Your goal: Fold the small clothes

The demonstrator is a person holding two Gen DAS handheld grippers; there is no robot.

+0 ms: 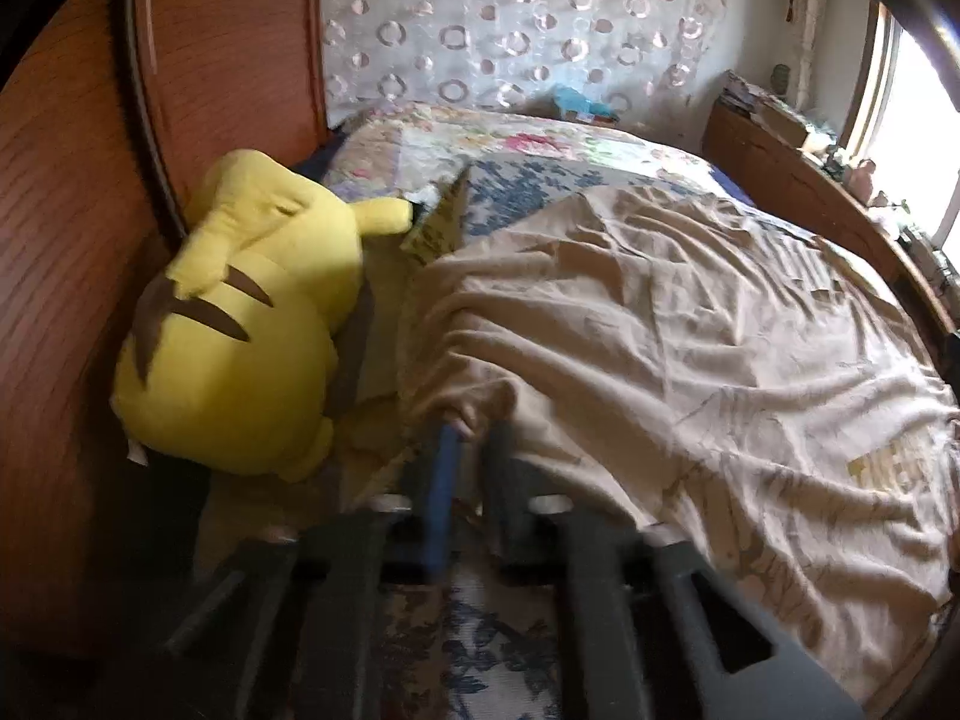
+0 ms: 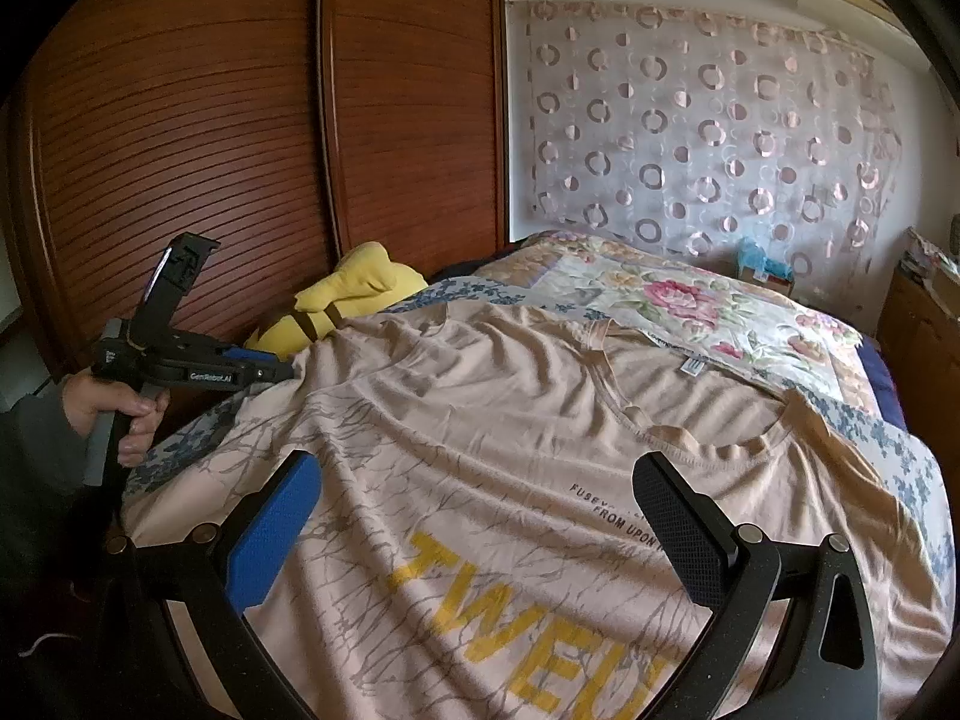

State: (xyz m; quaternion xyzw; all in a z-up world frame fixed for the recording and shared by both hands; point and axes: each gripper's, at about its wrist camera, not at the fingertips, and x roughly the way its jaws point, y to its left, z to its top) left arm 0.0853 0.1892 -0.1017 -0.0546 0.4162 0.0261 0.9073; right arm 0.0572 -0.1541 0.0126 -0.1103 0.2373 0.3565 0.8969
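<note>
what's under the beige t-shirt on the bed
The beige t-shirt lies on a floral quilt, which shows beyond the collar and along both sides. The quilt directly beneath the shirt is covered.

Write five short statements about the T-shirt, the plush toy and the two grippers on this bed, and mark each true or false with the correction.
1. The left gripper is shut on an edge of the beige T-shirt. True.
2. The right gripper is clamped on the shirt's collar. False: its fingers stand wide apart over the shirt's front, gripping nothing.
3. The yellow plush toy lies beside the shirt, against the wooden wardrobe doors. True.
4. The shirt is folded into a neat square. False: it is spread out and wrinkled, collar and yellow lettering showing.
5. The shirt lies on a bare wooden table. False: it lies on a floral bedspread.
</note>
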